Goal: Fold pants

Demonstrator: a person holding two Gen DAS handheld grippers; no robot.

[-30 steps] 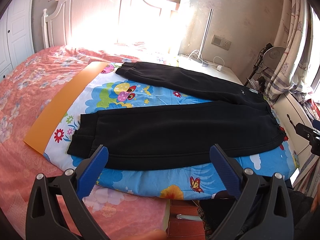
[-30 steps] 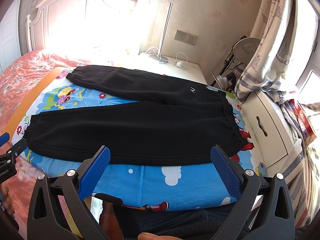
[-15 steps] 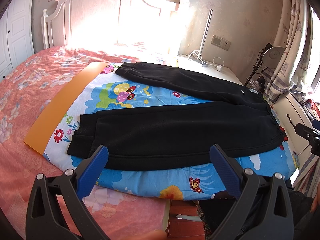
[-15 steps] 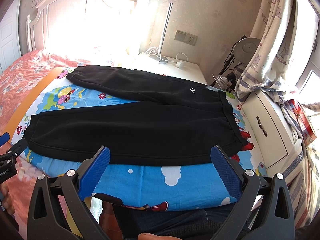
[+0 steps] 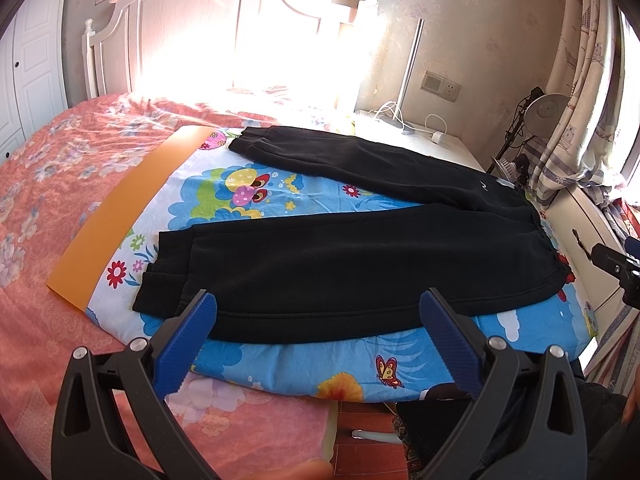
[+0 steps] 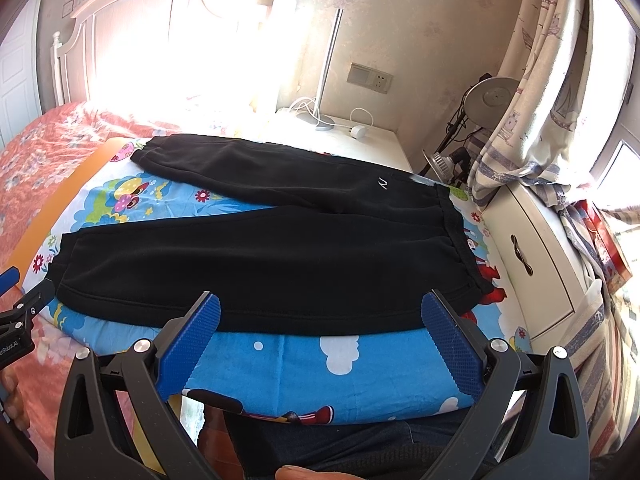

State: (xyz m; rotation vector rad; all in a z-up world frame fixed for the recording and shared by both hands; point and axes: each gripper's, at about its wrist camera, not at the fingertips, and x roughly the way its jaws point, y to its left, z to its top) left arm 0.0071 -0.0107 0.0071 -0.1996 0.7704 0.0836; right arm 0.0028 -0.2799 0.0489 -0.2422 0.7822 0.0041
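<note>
Pants (image 5: 360, 256), one black pair, lie flat on the cartoon sheet (image 5: 280, 360) ahead of both my grippers, long axis running left to right, cuffs left, waistband right. My left gripper (image 5: 318, 316) hovers nearer the cuffs, my right gripper (image 6: 320, 316) nearer the waistband; both gape wide, empty.

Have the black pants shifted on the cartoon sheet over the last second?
No. In the left wrist view the black pants keep the same place against the orange board and the cartoon sheet; neither open gripper touches them.
</note>
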